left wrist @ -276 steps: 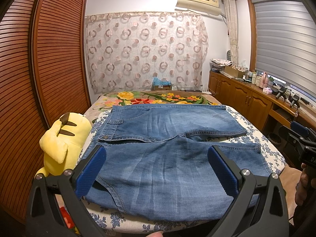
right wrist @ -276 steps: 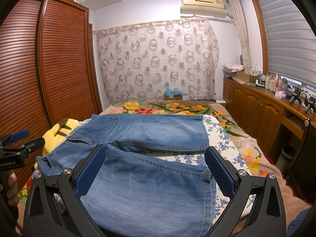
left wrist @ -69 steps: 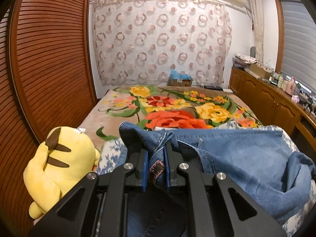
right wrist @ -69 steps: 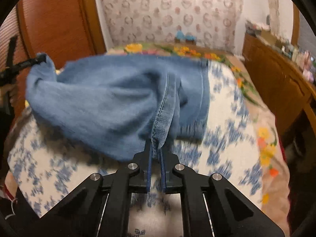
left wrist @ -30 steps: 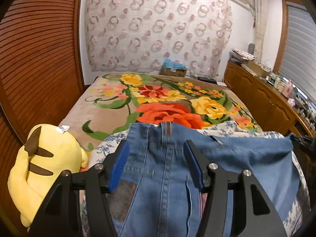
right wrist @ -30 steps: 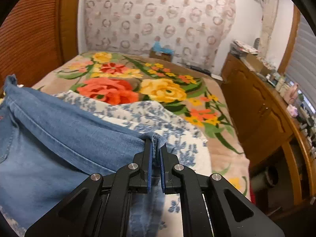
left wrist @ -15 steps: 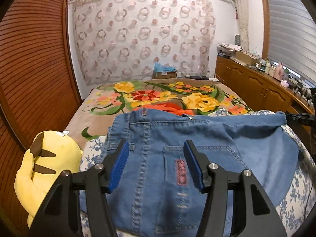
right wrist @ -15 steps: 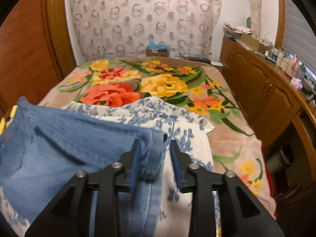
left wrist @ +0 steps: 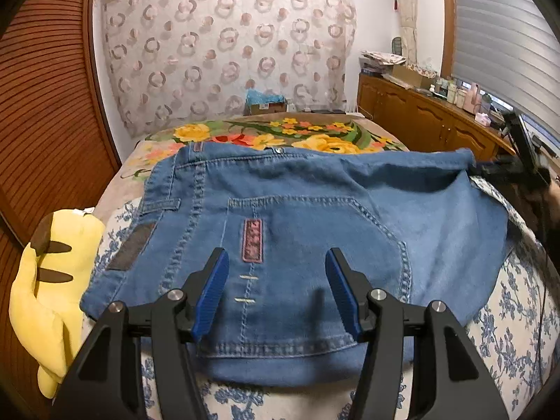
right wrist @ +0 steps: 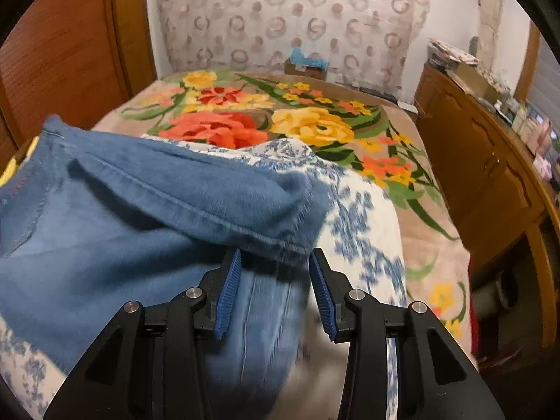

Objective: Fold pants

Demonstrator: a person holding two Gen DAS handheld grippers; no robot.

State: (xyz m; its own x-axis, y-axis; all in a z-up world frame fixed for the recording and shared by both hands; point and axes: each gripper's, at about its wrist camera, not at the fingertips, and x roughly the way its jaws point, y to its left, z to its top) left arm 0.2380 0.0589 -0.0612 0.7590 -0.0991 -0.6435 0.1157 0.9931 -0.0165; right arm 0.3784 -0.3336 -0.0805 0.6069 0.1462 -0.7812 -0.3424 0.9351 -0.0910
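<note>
The pants lie on the near end of the bed, on a white sheet with blue flowers. They are folded one leg over the other, with the back pocket and its pink label facing up and the waistband toward the left. The left gripper hangs over the near hem with its blue pads apart and nothing between them. The right gripper is also spread open; the leg end lies just in front of its pads, loose, and this corner makes a raised ridge instead of lying flat.

In my judgement the lengthwise fold is done and the next step is to fold across. To do it well, the raised corner at the leg end should first be pressed or pulled flat, so that both layers match at the edge. Then each gripper should take both layers together, not only the top one, and carry the leg end toward the waistband at the same height, or the denim will twist.

Beyond the sheet the bed is covered by a blanket with big flowers. A yellow plush toy sits at the left edge of the bed, beside a brown slatted wardrobe. A curtain with ring pattern hangs at the far wall, and a wooden cabinet with many small items runs along the right side under a window blind.
</note>
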